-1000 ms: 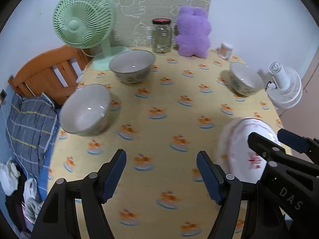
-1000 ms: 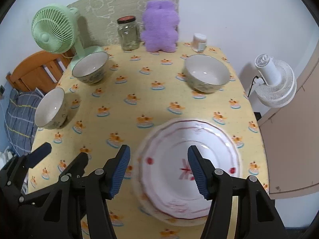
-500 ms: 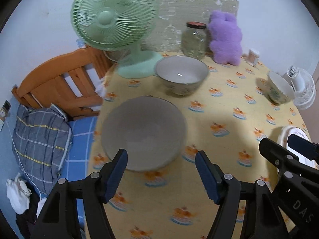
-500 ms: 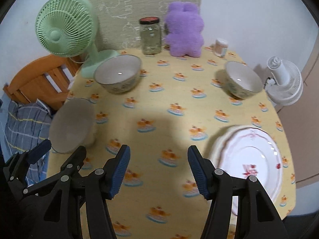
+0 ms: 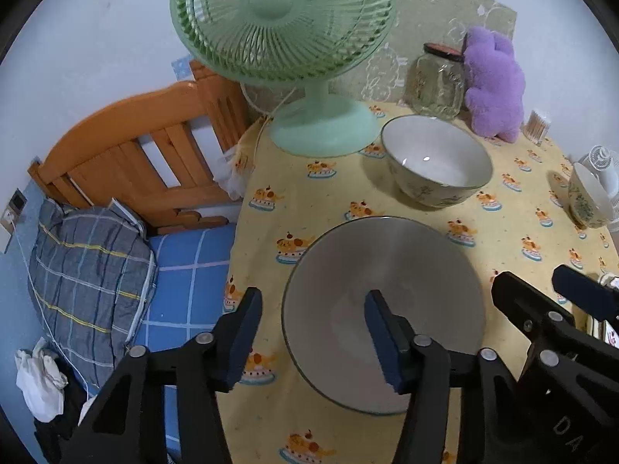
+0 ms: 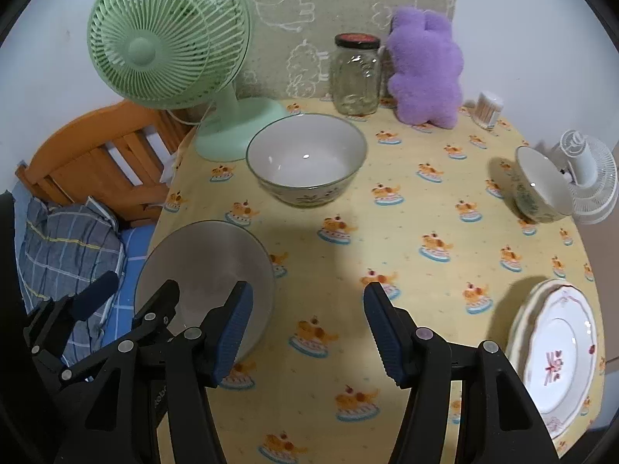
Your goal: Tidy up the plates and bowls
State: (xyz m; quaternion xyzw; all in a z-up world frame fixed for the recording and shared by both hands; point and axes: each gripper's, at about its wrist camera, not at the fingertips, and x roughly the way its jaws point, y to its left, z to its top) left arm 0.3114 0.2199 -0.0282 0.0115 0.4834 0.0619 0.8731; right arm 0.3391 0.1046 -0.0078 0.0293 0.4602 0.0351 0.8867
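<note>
The left gripper [image 5: 309, 338] is hanging wide open at the near left corner of the table, gripping nothing; one blue-padded finger [image 5: 381, 342] is sitting over the inside of a grey-looking round ceramic bowl [image 5: 387, 290] and the other outside its left rim, though whether either pad is touching the bowl is unclear. In the right wrist view this bowl [image 6: 205, 266] is lying near the left edge of the yellow cartoon-print tablecloth [image 6: 387, 232].

The right gripper [image 6: 307, 323] is also spread wide and empty — it is hovering over bare cloth, just right of that bowl. At the near right edge, a white scalloped plate with red flower motifs [image 6: 557, 352] is resting on another cream plate beneath it.

Farther back, a white-lined bowl with a green leaf pattern [image 6: 307, 158] is standing left of centre, and a second patterned bowl [image 6: 539, 189] is sitting well apart at the right edge, beside a small white fan [image 6: 588, 174].

Along the far side — a mint-green desk fan [image 6: 170, 34], a clear glass jar with a dark lid [image 6: 356, 73], a purple plush toy [image 6: 425, 65] and a small toothpick holder [image 6: 488, 109] are standing.
</note>
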